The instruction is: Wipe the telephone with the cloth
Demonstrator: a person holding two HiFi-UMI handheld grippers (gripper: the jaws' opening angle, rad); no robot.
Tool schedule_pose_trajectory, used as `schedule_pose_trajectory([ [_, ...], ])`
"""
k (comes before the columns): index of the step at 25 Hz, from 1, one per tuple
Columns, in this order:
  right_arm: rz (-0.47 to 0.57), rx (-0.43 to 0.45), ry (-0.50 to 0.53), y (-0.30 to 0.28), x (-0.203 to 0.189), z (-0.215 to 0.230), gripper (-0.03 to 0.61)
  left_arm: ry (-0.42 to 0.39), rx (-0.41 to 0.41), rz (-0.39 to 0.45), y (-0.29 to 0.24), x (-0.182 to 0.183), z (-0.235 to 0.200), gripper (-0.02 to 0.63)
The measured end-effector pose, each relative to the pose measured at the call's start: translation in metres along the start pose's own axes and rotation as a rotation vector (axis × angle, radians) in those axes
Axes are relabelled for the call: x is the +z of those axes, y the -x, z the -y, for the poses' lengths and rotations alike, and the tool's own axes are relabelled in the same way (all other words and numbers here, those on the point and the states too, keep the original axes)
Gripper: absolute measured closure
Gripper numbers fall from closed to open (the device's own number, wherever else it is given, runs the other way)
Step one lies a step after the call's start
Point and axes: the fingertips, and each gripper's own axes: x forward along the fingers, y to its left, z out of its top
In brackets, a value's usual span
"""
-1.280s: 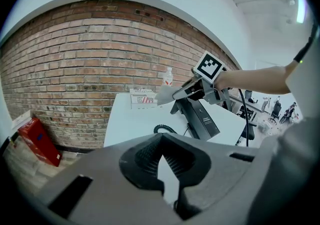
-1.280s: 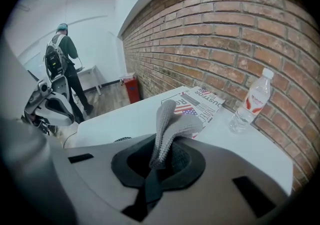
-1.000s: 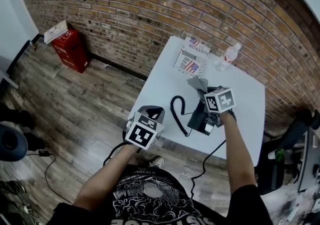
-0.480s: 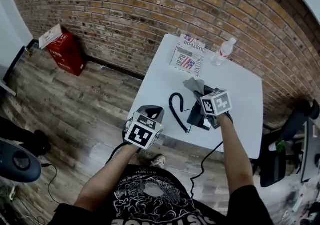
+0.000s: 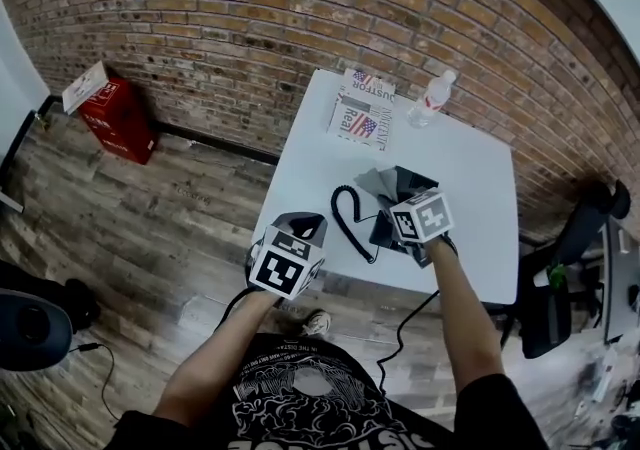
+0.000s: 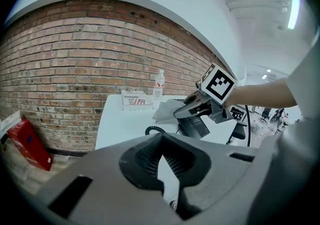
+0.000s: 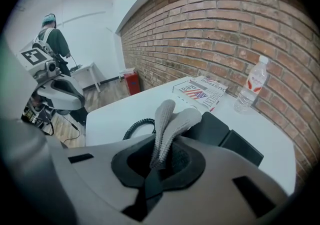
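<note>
Left gripper (image 5: 303, 228) hangs nearest, off the near left edge of the white table (image 5: 470, 168), its jaws drawn together on nothing, with only a thin wedge of light between the pads. It stands well apart from the work. Farther in and to the right, the right gripper (image 7: 159, 161) is clenched on the grey cloth (image 7: 172, 119), and two folds of the cloth stick out beyond the jaws.

The black telephone (image 7: 220, 129) lies on the table right under and just beyond those folds, with its long axis running roughly near to far. Its coiled cord (image 5: 345, 218) loops off to the left. Whether the cloth presses on the casing or hovers just above it cannot be told.

The right hand is plainly the nearer one, so the wipe looks like a short stroke along the telephone's length, down and away.

At the far edge lie a printed paper (image 5: 362, 116) and, to its right, a water bottle (image 5: 432, 98).
</note>
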Motion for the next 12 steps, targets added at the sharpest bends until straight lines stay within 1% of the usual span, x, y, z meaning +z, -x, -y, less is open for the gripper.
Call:
schedule_pose_trajectory([
  [12, -0.006, -0.014, -0.045, -0.001, -0.024, -0.027, 0.568, 0.014, -0.036, 0.007, 0.004, -0.007, 0.005, 0.607],
])
